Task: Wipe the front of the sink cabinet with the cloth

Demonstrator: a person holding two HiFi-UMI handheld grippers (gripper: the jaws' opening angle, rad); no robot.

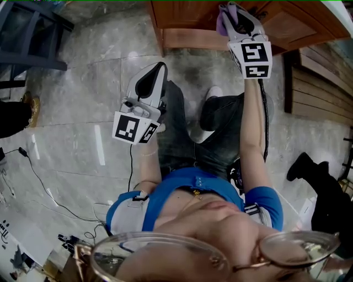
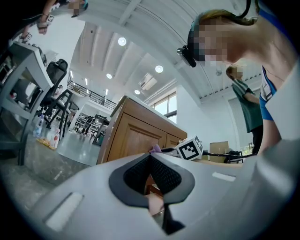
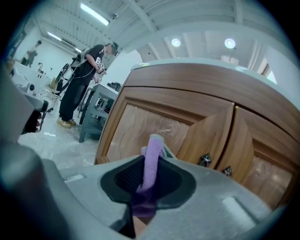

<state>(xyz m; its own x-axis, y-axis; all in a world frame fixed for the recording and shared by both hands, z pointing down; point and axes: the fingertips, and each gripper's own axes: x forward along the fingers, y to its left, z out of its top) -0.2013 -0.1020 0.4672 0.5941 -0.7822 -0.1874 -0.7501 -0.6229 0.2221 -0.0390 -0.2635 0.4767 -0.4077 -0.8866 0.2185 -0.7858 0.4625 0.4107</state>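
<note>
The wooden sink cabinet [image 1: 193, 19] stands at the top of the head view, and its panelled doors [image 3: 154, 126] with two small metal knobs [image 3: 204, 160] fill the right gripper view. My right gripper [image 1: 231, 10] is raised against the cabinet front and shut on a purple cloth [image 3: 151, 161]. The cloth [image 1: 223, 21] sticks up out of the jaws, close to the door panel. My left gripper [image 1: 160, 69] hangs lower, over the marble floor and away from the cabinet. Its jaws are shut with nothing between them [image 2: 151, 157]. It looks toward the cabinet's side [image 2: 136, 136].
My knees and a white shoe [image 1: 212, 93] are on the floor below the cabinet. A dark chair [image 1: 27, 38] stands at the upper left. Cables [image 1: 49, 193] run across the floor. Wooden slats [image 1: 325, 82] are on the right. A person in black [image 3: 86, 84] stands by a grey table [image 3: 96, 112].
</note>
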